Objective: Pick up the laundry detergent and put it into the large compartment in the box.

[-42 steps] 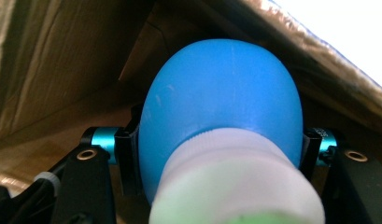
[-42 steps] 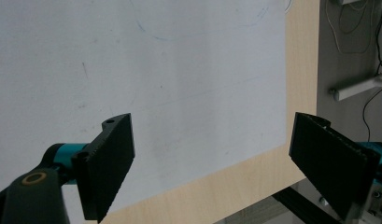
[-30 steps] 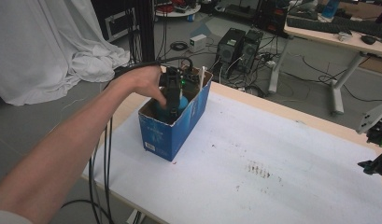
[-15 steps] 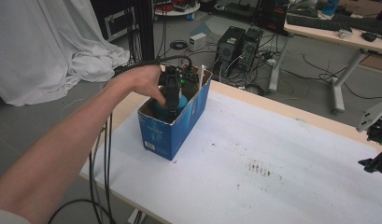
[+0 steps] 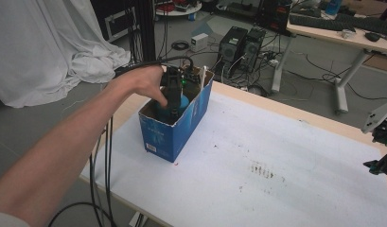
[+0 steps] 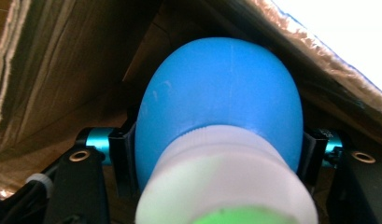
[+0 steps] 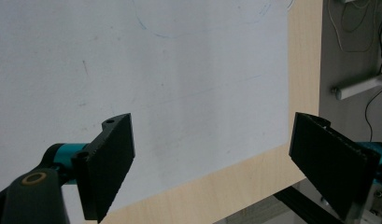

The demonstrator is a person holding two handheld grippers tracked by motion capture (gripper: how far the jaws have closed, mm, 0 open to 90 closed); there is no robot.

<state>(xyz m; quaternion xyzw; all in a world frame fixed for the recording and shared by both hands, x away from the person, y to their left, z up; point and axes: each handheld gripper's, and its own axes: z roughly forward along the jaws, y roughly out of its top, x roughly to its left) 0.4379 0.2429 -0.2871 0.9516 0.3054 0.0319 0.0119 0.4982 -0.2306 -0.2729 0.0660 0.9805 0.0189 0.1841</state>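
White paper covers the counter [image 5: 285, 156], which stands in a cluttered workshop with a white sheet [image 5: 44, 47] draped at the left and computer towers [image 5: 243, 45] and cables on the floor behind; a blue cardboard box [image 5: 170, 135] sits near the counter's far left corner, and the left gripper [image 5: 174, 101] reaches down into it from above.

Inside the box, the left gripper view shows a blue bottle [image 6: 221, 100] with a white cap [image 6: 226, 182] lying between the jaws; those jaws have just been opening, and they stand close against the bottle's sides, though I cannot tell whether the pads still press on it.

Likely trouble from here: if the bottle is not yet resting on the box floor, a loosened grip would let it drop or tip against the cardboard wall; its rounded, smooth body looks apt to roll; lifting the gripper out could snag a jaw on the torn rim or drag the light box along the paper; the trailing cables [image 5: 103, 156] hang beside the box and might tug it.

A white stick-like thing [image 5: 202, 78] leans in the box's far end, crowding the way out.

Well apart, at the counter's right edge, the right gripper [image 7: 212, 163] hovers with jaws spread wide and nothing between them.
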